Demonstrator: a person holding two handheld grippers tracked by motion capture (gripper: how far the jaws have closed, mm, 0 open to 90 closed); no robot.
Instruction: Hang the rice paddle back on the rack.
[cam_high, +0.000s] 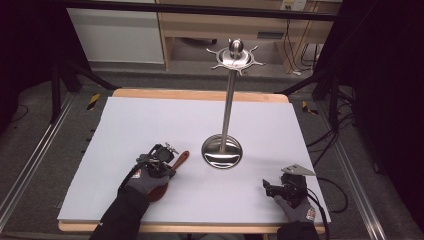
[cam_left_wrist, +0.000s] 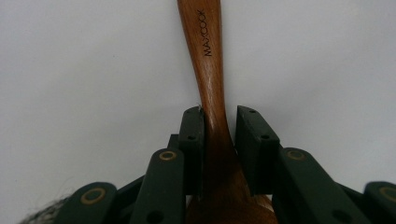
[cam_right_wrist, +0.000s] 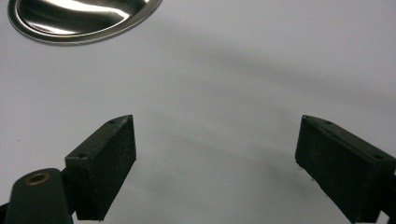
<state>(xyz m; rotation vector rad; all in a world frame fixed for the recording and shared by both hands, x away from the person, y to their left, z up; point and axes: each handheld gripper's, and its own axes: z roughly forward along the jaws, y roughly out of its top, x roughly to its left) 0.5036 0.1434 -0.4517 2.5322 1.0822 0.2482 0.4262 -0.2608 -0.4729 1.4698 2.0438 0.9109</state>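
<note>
A wooden spoon (cam_high: 172, 170) lies on the white table cover (cam_high: 150, 125), handle pointing toward the metal stand. My left gripper (cam_high: 162, 155) sits low over it. In the left gripper view its two black pads (cam_left_wrist: 192, 135) are closed in on the neck of the spoon (cam_left_wrist: 208, 70), just above the bowl; the left pad lies against the wood and the right one is a hair off it. My right gripper (cam_high: 272, 189) rests near the front right of the table. In its own view my right gripper (cam_right_wrist: 215, 163) stands wide open over bare cover.
A steel stand rises from a round dish base (cam_high: 221, 152) at mid-table to a hooked crown (cam_high: 235, 55). The rim of that base (cam_right_wrist: 70, 28) shows at the top left of the right gripper view. Black frame bars and cables flank the table.
</note>
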